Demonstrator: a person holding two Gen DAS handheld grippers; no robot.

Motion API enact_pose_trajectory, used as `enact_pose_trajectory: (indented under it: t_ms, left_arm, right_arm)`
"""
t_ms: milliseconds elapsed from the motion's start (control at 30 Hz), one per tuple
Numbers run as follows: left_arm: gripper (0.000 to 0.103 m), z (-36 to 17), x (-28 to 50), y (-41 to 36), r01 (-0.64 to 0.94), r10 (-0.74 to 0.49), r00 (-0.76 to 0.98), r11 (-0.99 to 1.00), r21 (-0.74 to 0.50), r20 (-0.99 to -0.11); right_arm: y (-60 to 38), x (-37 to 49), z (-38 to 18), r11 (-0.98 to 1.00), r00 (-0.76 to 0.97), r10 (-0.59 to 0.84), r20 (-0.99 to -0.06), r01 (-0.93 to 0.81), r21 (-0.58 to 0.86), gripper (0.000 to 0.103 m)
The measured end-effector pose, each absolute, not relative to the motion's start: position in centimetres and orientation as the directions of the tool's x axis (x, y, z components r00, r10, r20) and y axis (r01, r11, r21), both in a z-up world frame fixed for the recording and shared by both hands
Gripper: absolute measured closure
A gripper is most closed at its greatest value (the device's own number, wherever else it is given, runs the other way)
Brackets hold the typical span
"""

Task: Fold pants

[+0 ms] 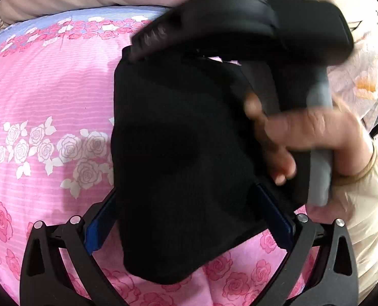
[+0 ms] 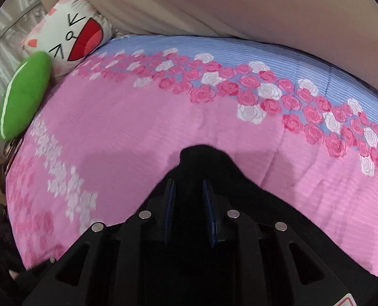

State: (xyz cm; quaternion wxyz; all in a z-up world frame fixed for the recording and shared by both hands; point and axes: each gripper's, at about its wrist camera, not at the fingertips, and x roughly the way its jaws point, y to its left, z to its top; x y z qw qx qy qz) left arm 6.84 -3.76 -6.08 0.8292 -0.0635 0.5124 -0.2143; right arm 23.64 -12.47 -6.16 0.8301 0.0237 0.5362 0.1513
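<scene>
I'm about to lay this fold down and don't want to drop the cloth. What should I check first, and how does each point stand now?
1. Right gripper has cloth: ok; the black pants bunch between its nearly shut fingers.
2. Left gripper has cloth: not ok; its fingers stand wide apart on either side of the pants, not pinching.
3. Pants lifted off the bed: cannot tell; the left wrist view shows them bunched, the lower edge unclear.
4. Landing spot on the pink bedspread: ok; bare in front of the right gripper.
5. Pillows out of the way: ok; they sit at the far corner.
</scene>
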Motion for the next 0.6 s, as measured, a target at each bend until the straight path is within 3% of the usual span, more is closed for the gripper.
enact_pose_trajectory:
  t_ms: [100, 167, 233, 300, 400, 500, 567, 600]
  left_arm:
    - [0.005, -6.1, 6.5, -3.1, 0.28, -0.43, 0.377, 0.897, -0.341, -0.82]
    - [0.005, -6.0, 6.5, -2.5, 0.268, -0.435, 0.38, 0.897, -0.353, -0.817]
    - [0.005, -6.0, 6.8, -2.5, 0.258, -0.437, 0.382, 0.896, -0.36, -0.814]
    - [0.005, -5.8, 7.1, -2.7, 0.258, -0.444, 0.381, 0.894, -0.367, -0.811]
    - [0.008, -5.7, 7.4, -3.3, 0.261, -0.457, 0.382, 0.887, -0.381, -0.803]
    - [0.024, -5.7, 7.5, -3.2, 0.236, -0.437, 0.412, 0.899, -0.37, -0.799]
    - [0.05, -5.4, 7.6, -2.4, 0.229, -0.454, 0.413, 0.891, -0.393, -0.789]
    - [0.057, -5.0, 7.6, -1.8, 0.233, -0.468, 0.412, 0.883, -0.407, -0.782]
  right_arm:
    - [-14.5, 21.5, -2.9, 0.947, 0.458, 0.315, -0.831, -0.205, 0.246, 0.083]
    - [-18.6, 17.3, 0.4, 0.975, 0.585, 0.218, -0.781, -0.098, 0.198, 0.07]
    - [-22.8, 12.7, 2.0, 0.984, 0.652, 0.116, -0.749, 0.028, 0.176, 0.046]
    - [-27.0, 7.3, 2.1, 0.977, 0.654, -0.026, -0.756, 0.177, 0.119, 0.038]
    - [-31.6, 2.3, 0.0, 0.931, 0.571, -0.107, -0.814, 0.344, 0.119, 0.033]
    - [-33.9, 0.4, -2.8, 0.893, 0.547, -0.019, -0.837, 0.386, 0.232, 0.031]
    - [-34.2, 0.5, -4.5, 0.861, 0.561, 0.066, -0.825, 0.386, 0.33, 0.031]
    - [-34.4, 0.3, -5.1, 0.846, 0.568, 0.111, -0.815, 0.377, 0.378, 0.04]
